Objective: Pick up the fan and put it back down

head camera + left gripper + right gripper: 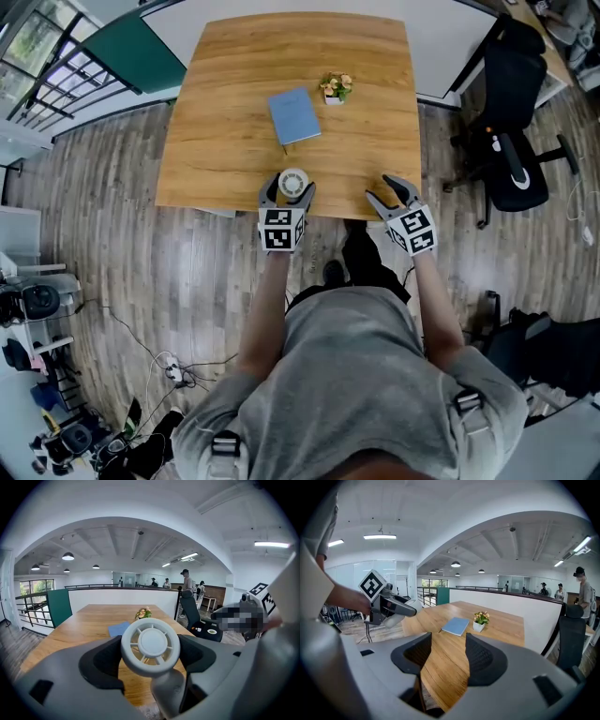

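Gripping the fan [293, 181] by its round head, the left gripper [287, 190] hung over the near edge of the worktop [234, 112]. Its jaws were closed on the head's two sides and the stem hung below. The fan looked lifted clear of the wood, which fits the pick-up half of the task, but the gap underneath couldn't be confirmed. Farther back lay a blue notebook [294, 115] with a small potted plant [335, 89] just right of it, both well apart from the fan. The right gripper [380, 187] hovered at the same edge, jaws wide with nothing between. It was probably only standing by, since one gripper suits a light fan. The head view gave the layout. Only the left gripper view showed the pads pressing the grille rim. Only the right gripper view showed bare wood through its open gap.
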### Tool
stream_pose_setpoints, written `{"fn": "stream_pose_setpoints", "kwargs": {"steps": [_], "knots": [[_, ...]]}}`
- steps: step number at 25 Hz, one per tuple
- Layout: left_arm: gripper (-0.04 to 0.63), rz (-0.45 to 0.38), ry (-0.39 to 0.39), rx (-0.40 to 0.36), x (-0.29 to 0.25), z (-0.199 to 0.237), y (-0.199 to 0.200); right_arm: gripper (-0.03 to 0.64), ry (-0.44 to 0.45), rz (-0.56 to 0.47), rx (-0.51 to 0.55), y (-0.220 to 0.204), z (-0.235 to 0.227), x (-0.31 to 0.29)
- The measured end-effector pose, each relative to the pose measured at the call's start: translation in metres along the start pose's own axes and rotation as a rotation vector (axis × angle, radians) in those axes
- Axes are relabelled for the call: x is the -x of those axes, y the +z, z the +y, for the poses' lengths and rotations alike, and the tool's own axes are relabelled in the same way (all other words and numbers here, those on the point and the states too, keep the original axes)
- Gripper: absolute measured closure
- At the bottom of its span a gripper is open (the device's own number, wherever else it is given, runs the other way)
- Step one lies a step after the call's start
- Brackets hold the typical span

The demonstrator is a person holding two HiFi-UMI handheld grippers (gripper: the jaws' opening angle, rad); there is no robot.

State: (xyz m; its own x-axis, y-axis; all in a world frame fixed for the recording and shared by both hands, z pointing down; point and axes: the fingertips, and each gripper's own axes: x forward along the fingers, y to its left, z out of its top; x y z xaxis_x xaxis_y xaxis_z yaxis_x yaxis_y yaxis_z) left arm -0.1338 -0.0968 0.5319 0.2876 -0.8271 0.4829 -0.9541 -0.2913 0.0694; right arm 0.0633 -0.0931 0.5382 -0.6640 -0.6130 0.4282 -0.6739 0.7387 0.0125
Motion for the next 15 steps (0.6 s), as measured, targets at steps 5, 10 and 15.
{"fn": "stream_pose_setpoints", "kwargs": {"steps": [5, 10, 15], "knots": [[0.227, -0.023, 0.004, -0.006, 0.016, 0.001, 0.007, 0.380, -0.002, -0.020, 0.014, 0.013, 0.009, 0.003], [0.227, -0.034, 0.007, -0.009, 0.026, -0.002, 0.006, 0.385, -0.005, -0.035, 0.024, 0.017, 0.016, 0.009], [0.227, -0.045, 0.003, -0.012, 0.031, -0.004, 0.005, 0.385, -0.015, -0.037, 0.027, 0.015, 0.019, 0.014]]}}
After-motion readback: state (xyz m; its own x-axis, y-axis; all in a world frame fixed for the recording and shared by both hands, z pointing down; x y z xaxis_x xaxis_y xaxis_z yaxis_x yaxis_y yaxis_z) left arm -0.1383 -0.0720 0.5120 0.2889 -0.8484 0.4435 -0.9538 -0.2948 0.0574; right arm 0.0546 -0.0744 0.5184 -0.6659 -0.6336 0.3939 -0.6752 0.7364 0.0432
